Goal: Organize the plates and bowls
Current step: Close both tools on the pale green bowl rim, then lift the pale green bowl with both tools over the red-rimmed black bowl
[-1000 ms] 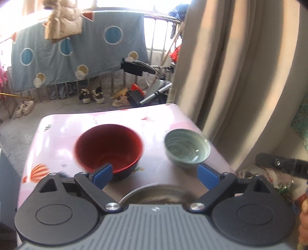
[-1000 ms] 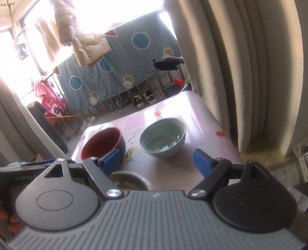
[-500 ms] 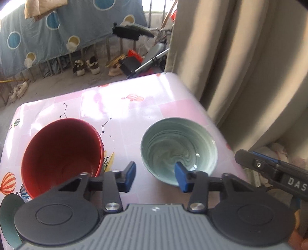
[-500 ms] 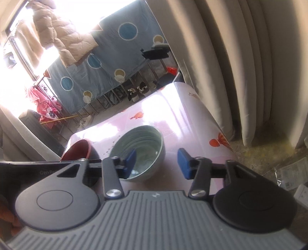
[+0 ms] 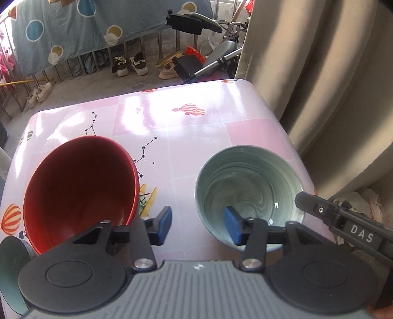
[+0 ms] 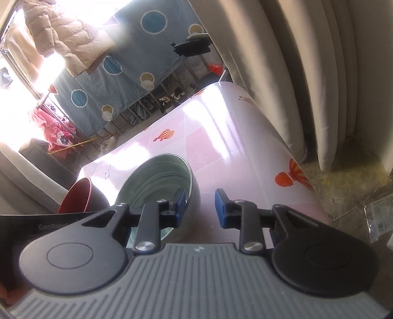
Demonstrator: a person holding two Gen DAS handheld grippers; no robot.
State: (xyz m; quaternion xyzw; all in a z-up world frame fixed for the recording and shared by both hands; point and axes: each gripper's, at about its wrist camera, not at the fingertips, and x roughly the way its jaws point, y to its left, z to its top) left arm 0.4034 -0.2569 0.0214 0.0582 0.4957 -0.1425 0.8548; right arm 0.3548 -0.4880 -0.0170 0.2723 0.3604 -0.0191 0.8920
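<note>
A pale green bowl (image 5: 248,191) stands on the pink table (image 5: 172,117) to the right of a red bowl (image 5: 78,186). My left gripper (image 5: 197,222) is open and straddles the green bowl's left rim, right finger inside the bowl. My right gripper (image 6: 199,206) is open and straddles the same green bowl's (image 6: 157,179) right rim, left finger inside, right finger outside. The red bowl (image 6: 78,196) shows at the left in the right wrist view. The right gripper's body (image 5: 343,220) shows at the right in the left wrist view.
A green dish edge (image 5: 9,270) shows at the table's near left corner. Beige curtains (image 5: 331,73) hang close to the table's right edge. Beyond the far edge are shoes (image 5: 130,65), a railing with a blue sheet (image 5: 86,29) and a folded machine (image 5: 196,22).
Both grippers moved forward and down onto the green bowl. Their jaws narrowed from wide open and now straddle opposite sides of its rim.
</note>
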